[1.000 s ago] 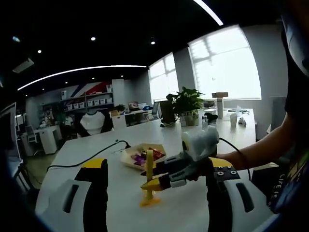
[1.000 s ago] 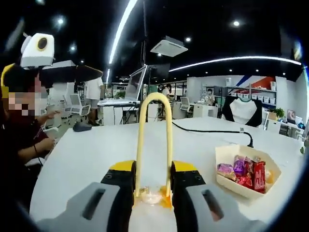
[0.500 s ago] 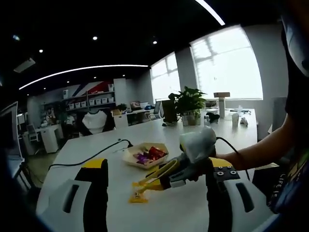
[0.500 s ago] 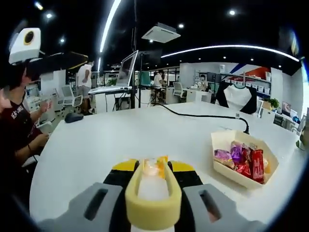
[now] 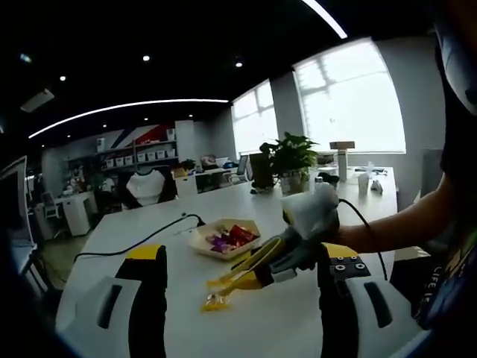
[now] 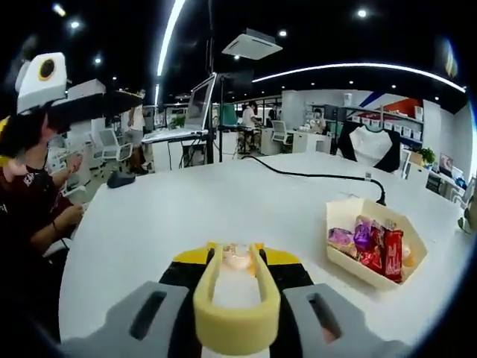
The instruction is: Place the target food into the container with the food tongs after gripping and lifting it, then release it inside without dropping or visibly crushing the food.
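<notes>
The right gripper (image 6: 237,280) clamps yellow plastic food tongs (image 6: 237,298), whose tips pinch a small, blurry wrapped candy (image 6: 238,255) beyond its fingers. The left gripper (image 5: 238,298) stands wide. The cream hexagonal paper tray (image 6: 376,246) of sweets sits on the white table (image 6: 186,216).

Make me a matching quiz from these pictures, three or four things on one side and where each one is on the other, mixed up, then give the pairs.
Things:
1. tongs
2. candy
3. tray
4. cable

Places:
A. runs across the table behind the snacks
B. held in the right gripper
C. pinched at the tong tips, above the table
D. on the table, full of wrapped snacks

Pairs: 1-B, 2-C, 3-D, 4-A
</notes>
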Available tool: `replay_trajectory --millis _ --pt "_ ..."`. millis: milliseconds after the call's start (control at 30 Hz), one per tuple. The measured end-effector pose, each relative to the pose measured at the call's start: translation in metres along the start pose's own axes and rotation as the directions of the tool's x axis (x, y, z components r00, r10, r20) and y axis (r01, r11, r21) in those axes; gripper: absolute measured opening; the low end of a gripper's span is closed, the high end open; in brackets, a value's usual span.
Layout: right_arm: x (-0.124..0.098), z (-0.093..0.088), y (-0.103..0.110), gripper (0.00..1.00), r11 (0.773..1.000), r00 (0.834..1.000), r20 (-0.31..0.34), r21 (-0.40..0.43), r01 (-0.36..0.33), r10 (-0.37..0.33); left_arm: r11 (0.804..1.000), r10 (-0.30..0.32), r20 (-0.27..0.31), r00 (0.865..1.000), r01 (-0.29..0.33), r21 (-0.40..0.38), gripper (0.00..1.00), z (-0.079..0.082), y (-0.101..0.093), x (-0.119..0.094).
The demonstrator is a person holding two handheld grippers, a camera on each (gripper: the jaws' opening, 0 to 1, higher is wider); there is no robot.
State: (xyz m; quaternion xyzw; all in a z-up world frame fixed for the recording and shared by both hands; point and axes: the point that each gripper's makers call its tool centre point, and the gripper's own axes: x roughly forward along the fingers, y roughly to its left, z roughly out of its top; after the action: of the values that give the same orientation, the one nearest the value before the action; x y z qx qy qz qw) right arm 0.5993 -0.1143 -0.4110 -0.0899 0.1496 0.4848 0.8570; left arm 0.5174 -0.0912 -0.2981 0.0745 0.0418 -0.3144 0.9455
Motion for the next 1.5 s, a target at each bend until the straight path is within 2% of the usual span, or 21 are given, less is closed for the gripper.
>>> replay_trajectory --millis 67,200,400,467,600,700,733,767,867,900,933,1033,1067,1100,1167,1200,1267,1367,1433,1467,1500 --pt "-0.005 0.003 0.000 0.20 1.000 1.000 0.008 0.011 -0.004 0.004 1.000 0.003 -0.006 1.000 -0.003 0.002 0.88 -0.004 0.003 0.001" --pt "-0.027 0.022 0.003 0.20 0.995 0.996 0.085 0.088 -0.039 0.032 1.000 -0.003 -0.026 1.000 0.003 0.003 0.86 -0.014 0.012 0.000" --pt "-0.056 0.047 0.005 0.21 0.991 0.986 0.160 0.113 -0.065 0.047 1.000 -0.027 -0.019 0.999 0.027 -0.007 0.81 -0.017 0.018 0.003" --pt "-0.064 0.059 0.011 0.21 0.982 0.972 0.226 0.157 -0.106 0.068 0.997 -0.063 0.009 0.998 0.064 -0.033 0.77 -0.016 0.015 0.007" --pt "-0.079 0.063 0.015 0.21 0.987 0.974 0.217 0.130 -0.095 0.065 0.983 -0.159 0.036 0.987 0.162 -0.087 0.70 -0.021 0.004 0.016" --pt "-0.087 0.067 0.019 0.21 0.983 0.968 0.237 0.143 -0.114 0.078 0.986 -0.145 0.033 0.989 0.147 -0.083 0.72 -0.024 0.007 0.024" --pt "-0.090 0.068 0.020 0.22 0.979 0.966 0.246 0.164 -0.124 0.082 0.975 -0.185 0.075 0.980 0.193 -0.106 0.69 -0.018 0.001 0.026" --pt "-0.092 0.069 0.021 0.22 0.977 0.964 0.252 0.170 -0.132 0.086 0.956 -0.219 0.112 0.969 0.236 -0.176 0.65 -0.012 -0.003 0.028" --pt "-0.102 0.075 0.020 0.22 0.965 0.954 0.290 0.221 -0.142 0.074 0.905 -0.264 0.238 0.935 0.326 -0.275 0.61 0.004 -0.005 0.031" --pt "-0.107 0.078 0.021 0.22 0.957 0.948 0.309 0.244 -0.159 0.078 0.886 -0.273 0.246 0.930 0.343 -0.311 0.60 0.005 -0.005 0.032" --pt "-0.112 0.081 0.020 0.22 0.957 0.943 0.323 0.242 -0.161 0.077 0.846 -0.327 0.261 0.908 0.405 -0.348 0.59 0.006 -0.013 0.033" --pt "-0.120 0.085 0.023 0.22 0.949 0.938 0.335 0.256 -0.185 0.092 0.790 -0.346 0.324 0.881 0.459 -0.405 0.52 0.011 -0.016 0.038" --pt "-0.121 0.086 0.024 0.22 0.948 0.937 0.337 0.256 -0.189 0.096 0.737 -0.364 0.353 0.862 0.498 -0.457 0.49 0.014 -0.020 0.040" --pt "-0.123 0.087 0.026 0.22 0.945 0.934 0.341 0.260 -0.200 0.104 0.709 -0.366 0.377 0.851 0.517 -0.480 0.46 0.016 -0.021 0.041" --pt "-0.126 0.088 0.027 0.22 0.940 0.932 0.345 0.270 -0.209 0.108 0.674 -0.361 0.406 0.840 0.536 -0.508 0.36 0.019 -0.022 0.043" --pt "-0.127 0.088 0.028 0.22 0.935 0.931 0.349 0.280 -0.216 0.110 0.646 -0.364 0.403 0.840 0.539 -0.541 0.31 0.019 -0.023 0.045" --pt "-0.128 0.088 0.028 0.22 0.928 0.927 0.358 0.298 -0.223 0.108 0.636 -0.376 0.408 0.832 0.552 -0.539 0.22 0.021 -0.027 0.048" --pt "-0.130 0.089 0.031 0.22 0.916 0.920 0.374 0.319 -0.244 0.115 0.602 -0.384 0.430 0.817 0.575 -0.554 0.21 0.024 -0.032 0.049" --pt "-0.131 0.089 0.033 0.22 0.915 0.920 0.372 0.317 -0.248 0.121 0.575 -0.393 0.439 0.808 0.589 -0.568 0.14 0.024 -0.036 0.050" --pt "-0.131 0.088 0.034 0.23 0.917 0.922 0.367 0.315 -0.245 0.120 0.527 -0.412 0.469 0.781 0.625 -0.577 0.10 0.029 -0.041 0.046" --pt "-0.132 0.088 0.035 0.23 0.916 0.922 0.366 0.312 -0.251 0.128 0.517 -0.402 0.481 0.779 0.626 -0.583 0.09 0.031 -0.041 0.046"
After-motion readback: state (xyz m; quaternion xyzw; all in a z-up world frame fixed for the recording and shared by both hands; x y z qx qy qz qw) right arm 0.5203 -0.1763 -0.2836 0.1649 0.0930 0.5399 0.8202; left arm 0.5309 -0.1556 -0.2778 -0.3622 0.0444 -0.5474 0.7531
